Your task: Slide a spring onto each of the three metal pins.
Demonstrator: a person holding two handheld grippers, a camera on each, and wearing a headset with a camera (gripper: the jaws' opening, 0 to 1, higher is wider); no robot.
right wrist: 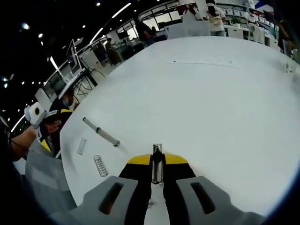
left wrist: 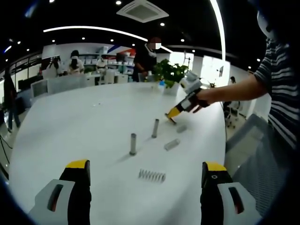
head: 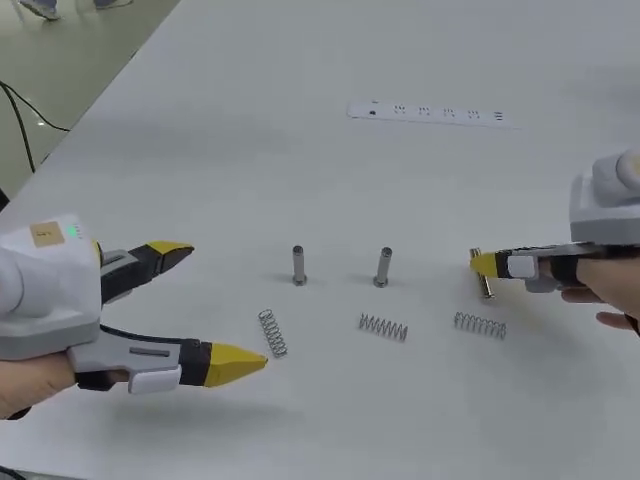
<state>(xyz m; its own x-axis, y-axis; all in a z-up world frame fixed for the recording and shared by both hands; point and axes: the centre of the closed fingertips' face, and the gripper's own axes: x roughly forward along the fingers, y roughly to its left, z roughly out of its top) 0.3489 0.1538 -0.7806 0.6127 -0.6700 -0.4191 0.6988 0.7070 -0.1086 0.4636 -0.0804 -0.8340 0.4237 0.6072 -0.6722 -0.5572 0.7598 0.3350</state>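
Note:
Two metal pins [head: 298, 265] [head: 383, 267] stand upright on the white table [head: 330, 170]. My right gripper [head: 485, 264] is shut on the third pin [head: 486, 287], which pokes out between its yellow tips [right wrist: 157, 165]. Three springs [head: 272, 332] [head: 383, 327] [head: 480, 324] lie flat, one in front of each pin. My left gripper [head: 205, 305] is open at the left, level with the nearest spring and a short way from it. In the left gripper view that spring [left wrist: 152, 175] lies just ahead between the open fingers [left wrist: 77, 165], with the two free pins [left wrist: 133, 143] [left wrist: 155, 128] beyond it.
A white power strip [head: 435, 113] lies at the far side of the table. The table's left edge [head: 90, 100] runs diagonally with floor and a cable beyond. People and a potted plant [left wrist: 169, 72] are past the table's far end.

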